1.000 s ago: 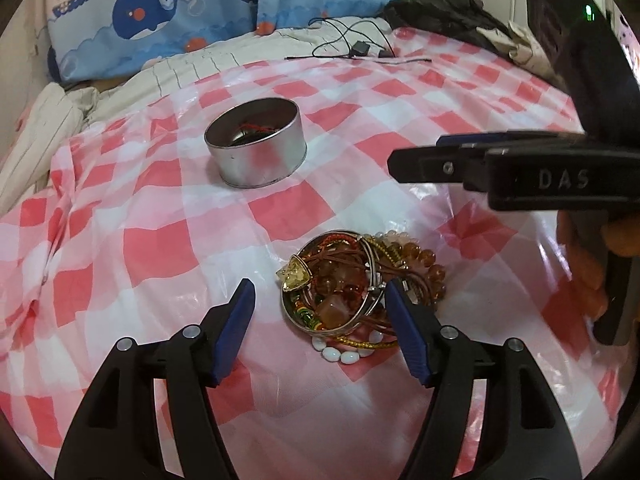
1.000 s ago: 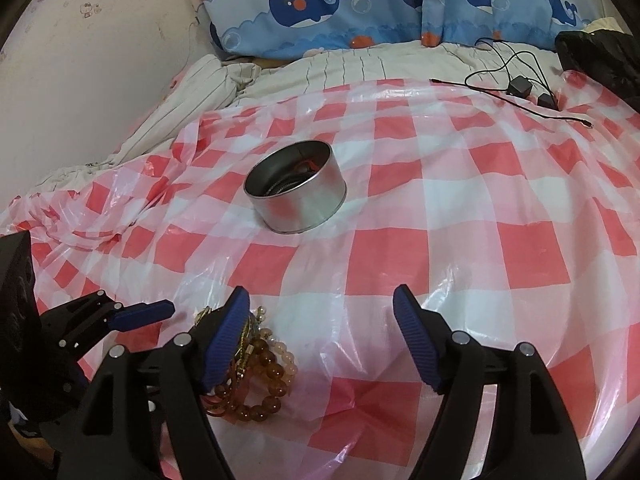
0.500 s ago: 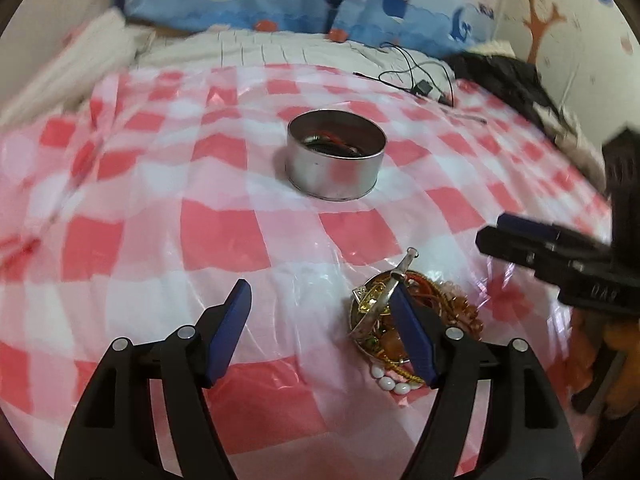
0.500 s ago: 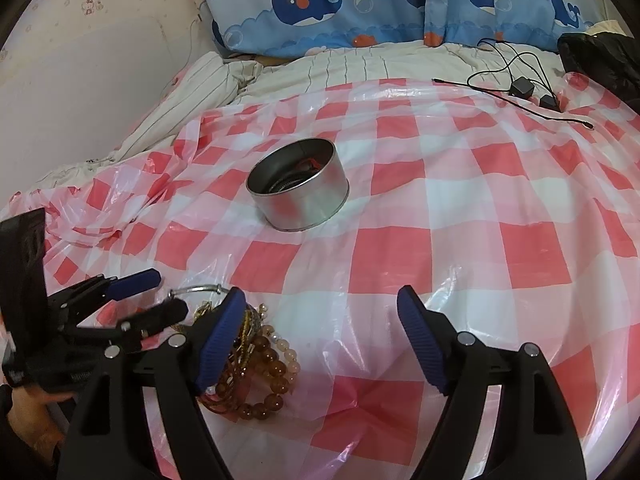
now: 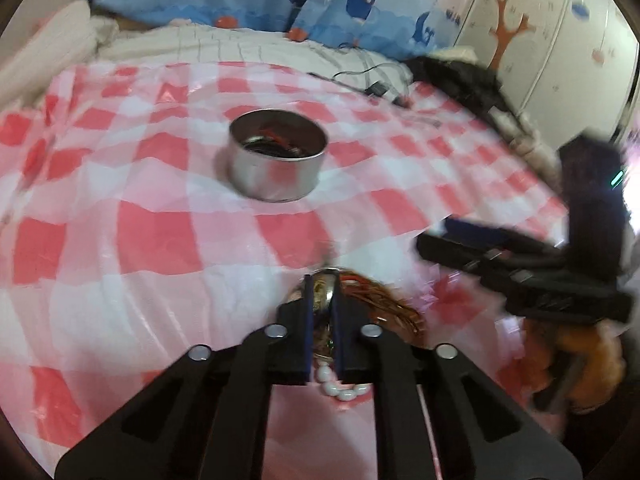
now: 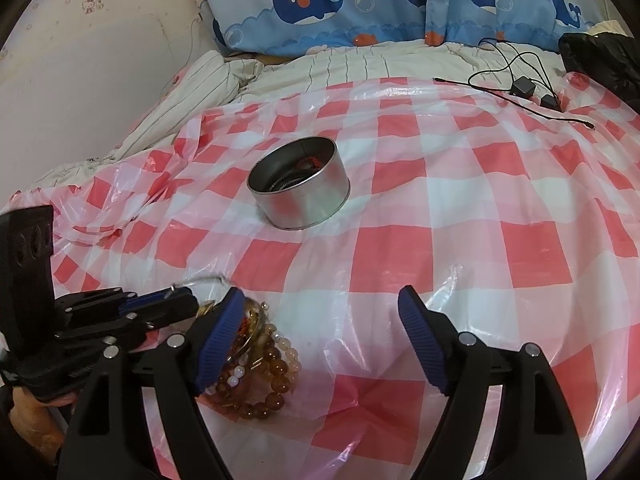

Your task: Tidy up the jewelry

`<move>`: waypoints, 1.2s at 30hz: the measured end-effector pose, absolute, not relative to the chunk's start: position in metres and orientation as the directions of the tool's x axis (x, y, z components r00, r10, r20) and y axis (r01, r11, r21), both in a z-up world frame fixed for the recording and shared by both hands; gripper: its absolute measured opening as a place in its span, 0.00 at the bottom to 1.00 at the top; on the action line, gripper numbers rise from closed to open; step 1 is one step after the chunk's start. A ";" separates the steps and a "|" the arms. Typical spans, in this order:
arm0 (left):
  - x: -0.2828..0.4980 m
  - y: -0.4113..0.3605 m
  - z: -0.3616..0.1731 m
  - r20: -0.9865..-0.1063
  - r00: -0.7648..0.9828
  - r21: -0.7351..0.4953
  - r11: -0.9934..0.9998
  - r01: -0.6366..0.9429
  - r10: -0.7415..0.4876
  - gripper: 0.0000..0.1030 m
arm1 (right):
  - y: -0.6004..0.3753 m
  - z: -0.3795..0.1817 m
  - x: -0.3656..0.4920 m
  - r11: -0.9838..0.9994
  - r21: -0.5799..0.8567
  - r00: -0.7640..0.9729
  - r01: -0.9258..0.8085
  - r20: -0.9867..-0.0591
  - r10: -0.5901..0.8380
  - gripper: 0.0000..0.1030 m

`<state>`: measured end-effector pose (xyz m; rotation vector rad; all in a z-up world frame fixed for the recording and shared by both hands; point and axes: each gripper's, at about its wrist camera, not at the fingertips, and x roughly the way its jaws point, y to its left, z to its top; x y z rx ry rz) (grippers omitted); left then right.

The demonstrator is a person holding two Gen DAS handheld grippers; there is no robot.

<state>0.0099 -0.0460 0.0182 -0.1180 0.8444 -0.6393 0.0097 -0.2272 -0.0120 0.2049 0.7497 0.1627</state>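
A pile of jewelry (image 6: 260, 372), amber bead bracelets and a white bead string (image 5: 344, 392), lies on the red-checked plastic sheet (image 6: 440, 240). In the left wrist view my left gripper (image 5: 322, 284) is shut on a silver bangle (image 5: 326, 290) at the top of that pile. The right wrist view shows the same gripper (image 6: 192, 298) from the side, with the bangle's arc (image 6: 204, 280) rising above it. My right gripper (image 6: 322, 312) hangs open just right of the pile, nothing between its fingers. A round silver tin (image 6: 298, 188) with some jewelry inside stands farther back.
Black cables with small adapters (image 6: 524, 88) lie at the sheet's far right edge beside a black garment (image 6: 600, 60). Whale-print pillows (image 6: 360, 8) and striped bedding close off the back. A wall (image 6: 80, 100) runs along the left. A person's hand (image 6: 32, 420) holds the left gripper.
The left gripper's jaws have come together on the silver bangle, and the gripper has rolled and shifted over the pile. The right gripper has stayed put, open.
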 end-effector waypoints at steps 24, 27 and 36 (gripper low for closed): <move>0.022 -0.005 0.026 -0.607 0.541 -0.460 0.812 0.360 -0.583 0.05 | -0.174 -0.026 0.002 0.943 0.098 0.640 -0.318 -0.712 0.289 0.41; 0.022 -0.006 0.024 -0.611 0.536 -0.458 0.813 0.359 -0.582 0.05 | -0.172 -0.029 0.003 0.941 0.100 0.629 -0.324 -0.720 0.293 0.27; 0.023 -0.009 0.020 -0.629 0.526 -0.446 0.820 0.358 -0.572 0.05 | -0.199 -0.012 0.001 0.909 0.276 0.648 -0.312 -0.638 0.416 0.02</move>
